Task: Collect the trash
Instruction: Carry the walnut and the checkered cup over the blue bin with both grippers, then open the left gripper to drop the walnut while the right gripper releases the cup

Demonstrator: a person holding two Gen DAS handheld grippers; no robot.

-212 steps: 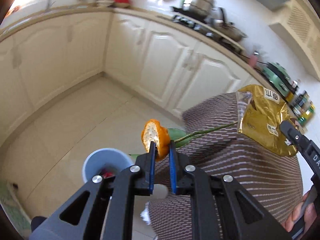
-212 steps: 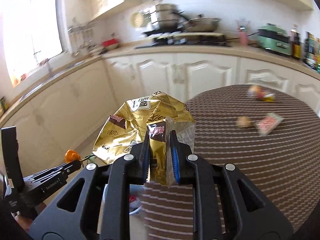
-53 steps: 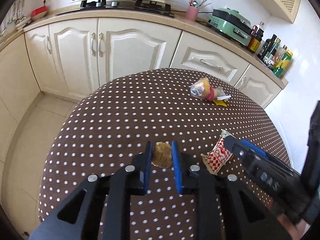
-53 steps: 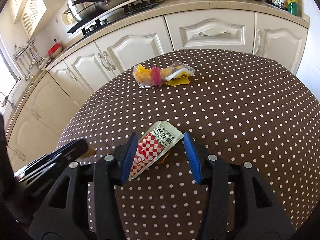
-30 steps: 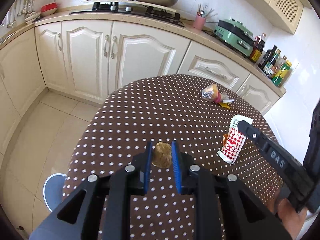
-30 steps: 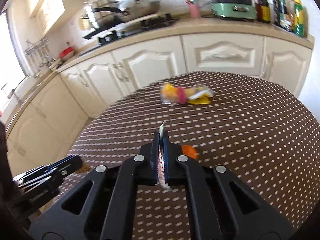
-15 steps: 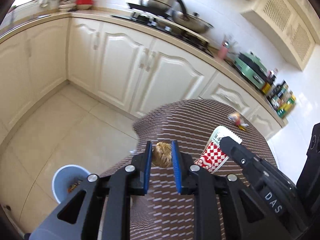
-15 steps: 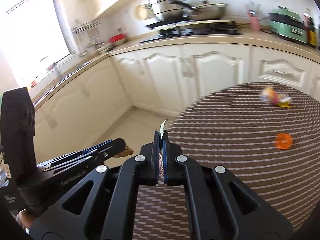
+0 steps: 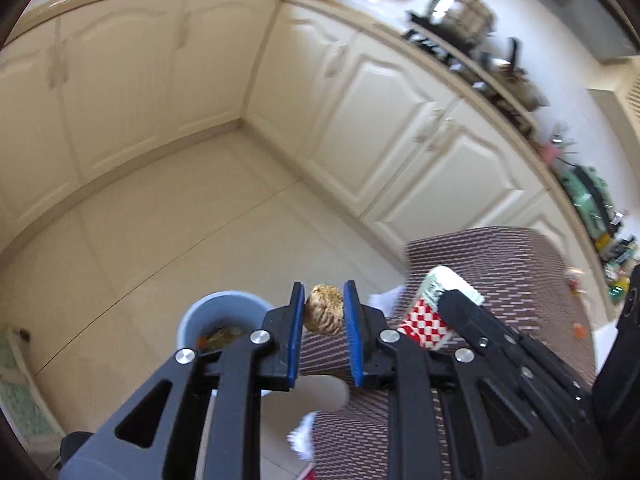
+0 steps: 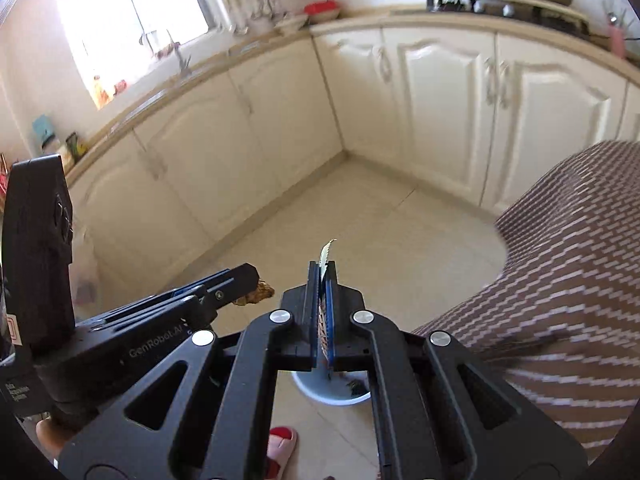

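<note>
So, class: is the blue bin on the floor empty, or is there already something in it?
Not empty. The left wrist view looks into the blue bin: orange and dark scraps lie at the bottom, well below the rim.

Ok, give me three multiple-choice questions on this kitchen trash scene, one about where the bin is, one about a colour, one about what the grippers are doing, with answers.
1. Where does the trash bin stand?
A. On the table
B. On the floor beside the table
C. On the counter

2. What colours is the wrapper in the right gripper?
A. Red and white checks
B. Plain gold
C. Blue and green

3. What is the left gripper doing?
A. Hanging open and empty
B. Shut on a brown crumbly lump
C. Pressing on the tablecloth

Answers:
1 B: the bin sits on the pale tiles next to the table edge.
2 A: the checks show in the left wrist view.
3 B: the brown lump sits clamped between its blue pads.
</note>
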